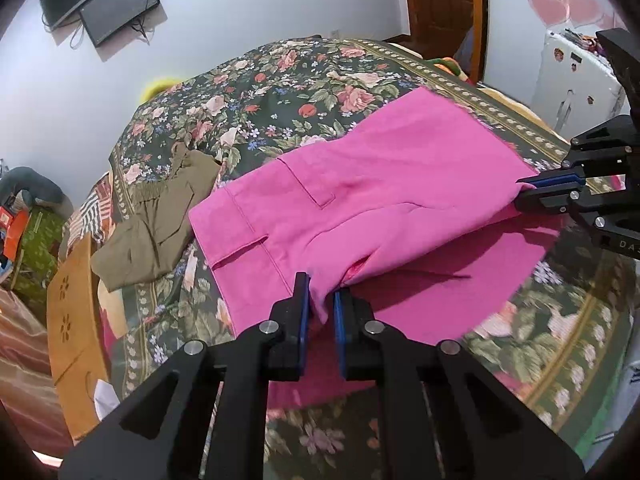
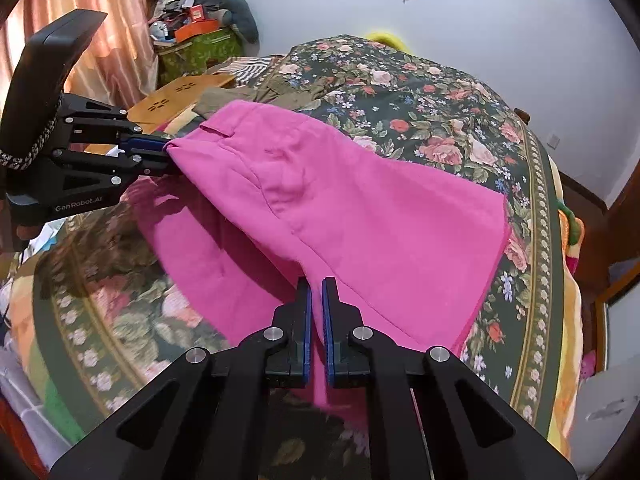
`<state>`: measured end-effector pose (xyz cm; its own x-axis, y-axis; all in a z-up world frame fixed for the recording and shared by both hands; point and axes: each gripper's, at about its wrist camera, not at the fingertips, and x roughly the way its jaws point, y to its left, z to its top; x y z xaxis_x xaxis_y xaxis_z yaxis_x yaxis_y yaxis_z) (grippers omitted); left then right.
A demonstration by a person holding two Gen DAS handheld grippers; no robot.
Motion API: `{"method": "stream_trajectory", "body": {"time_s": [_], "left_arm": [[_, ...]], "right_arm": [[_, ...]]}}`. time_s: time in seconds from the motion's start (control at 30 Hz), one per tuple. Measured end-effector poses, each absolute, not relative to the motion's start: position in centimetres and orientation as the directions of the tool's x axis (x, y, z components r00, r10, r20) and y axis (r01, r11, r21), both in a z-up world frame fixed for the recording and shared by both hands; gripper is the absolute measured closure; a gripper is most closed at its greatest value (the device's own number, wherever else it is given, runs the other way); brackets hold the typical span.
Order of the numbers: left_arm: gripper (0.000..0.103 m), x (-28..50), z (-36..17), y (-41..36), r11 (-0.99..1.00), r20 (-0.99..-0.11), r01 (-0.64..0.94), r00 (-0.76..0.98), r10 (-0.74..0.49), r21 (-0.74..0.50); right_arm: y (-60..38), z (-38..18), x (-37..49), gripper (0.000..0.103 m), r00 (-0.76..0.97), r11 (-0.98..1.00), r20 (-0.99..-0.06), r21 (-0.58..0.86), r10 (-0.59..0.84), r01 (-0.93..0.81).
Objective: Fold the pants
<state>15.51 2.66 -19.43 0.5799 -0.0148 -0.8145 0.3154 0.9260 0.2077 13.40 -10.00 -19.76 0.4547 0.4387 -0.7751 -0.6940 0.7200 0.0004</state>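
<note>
Landmark: pink pants (image 1: 360,200), spread on the floral bedspread (image 1: 280,92) of the bed.

Left of the pants: olive garment (image 1: 160,216), crumpled, just beside the waistband end, not part of this fold.

Left hand-held gripper (image 1: 321,304): jaws narrow, pinched on a bunched fold at the pants' near edge, on the waistband side. Cloth is clearly between the pads.

Right hand-held gripper (image 2: 316,308): jaws almost fully closed, clamped on a thin pleat of the near edge at the leg-hem side.

Between the two grips the top layer is lifted off a lower pink layer lying flat on the bed, so this looks like mid-fold.

Handling, my read: light, soft woven cloth, no stiffness, sags and creases between grips. Not fragile. Thin pinch could slip if pulled hard. Best holds are hems, seams and the waistband, where the fabric is doubled; keep both grips level and taut so the edge lands straight.
</note>
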Motion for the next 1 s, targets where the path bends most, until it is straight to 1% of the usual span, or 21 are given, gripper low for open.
{"method": "stream_trajectory", "body": {"time_s": [0.27, 0.37, 0.47, 0.57, 0.63, 0.73, 0.83, 1.0], "left_arm": [[0.092, 13.0, -20.7, 2.4, 0.932, -0.834, 0.311, 0.552, -0.018, 0.186], [0.09, 12.5, -21.0, 2.3, 0.933, -0.843, 0.309, 0.537, -0.011, 0.185], [0.088, 12.1, -20.4, 2.7, 0.94, -0.849, 0.307, 0.527, -0.04, 0.146], [0.088, 11.6, -19.5, 3.7, 0.95, -0.852, 0.3, 0.517, -0.086, 0.087], [0.088, 11.3, -18.6, 4.5, 0.957, -0.845, 0.288, 0.522, -0.114, 0.048], [0.088, 11.3, -17.2, 5.3, 0.964, -0.826, 0.266, 0.546, -0.139, 0.014], [0.088, 12.1, -16.4, 5.8, 0.971, -0.811, 0.236, 0.563, -0.157, -0.024], [0.088, 14.2, -18.2, 5.8, 0.981, -0.84, 0.181, 0.519, -0.157, -0.072]], "right_arm": [[-10.3, -20.8, 11.3, 0.099, 0.433, 0.723, -0.798, 0.004, 0.419, -0.691], [-10.1, -21.6, 10.9, 0.098, 0.411, 0.724, -0.824, -0.001, 0.391, -0.69], [-10.1, -21.6, 10.6, 0.098, 0.397, 0.733, -0.839, 0.003, 0.372, -0.681], [-10.6, -20.5, 10.6, 0.09, 0.394, 0.741, -0.826, 0.042, 0.403, -0.67], [-10.9, -19.6, 10.7, 0.081, 0.399, 0.751, -0.809, 0.078, 0.432, -0.656], [-11.1, -18.2, 11.0, 0.08, 0.41, 0.756, -0.769, 0.141, 0.49, -0.639], [-10.6, -17.7, 11.9, 0.08, 0.415, 0.763, -0.748, 0.185, 0.518, -0.62], [-9.6, -19.3, 13.5, 0.08, 0.379, 0.777, -0.763, 0.246, 0.524, -0.579]]}}
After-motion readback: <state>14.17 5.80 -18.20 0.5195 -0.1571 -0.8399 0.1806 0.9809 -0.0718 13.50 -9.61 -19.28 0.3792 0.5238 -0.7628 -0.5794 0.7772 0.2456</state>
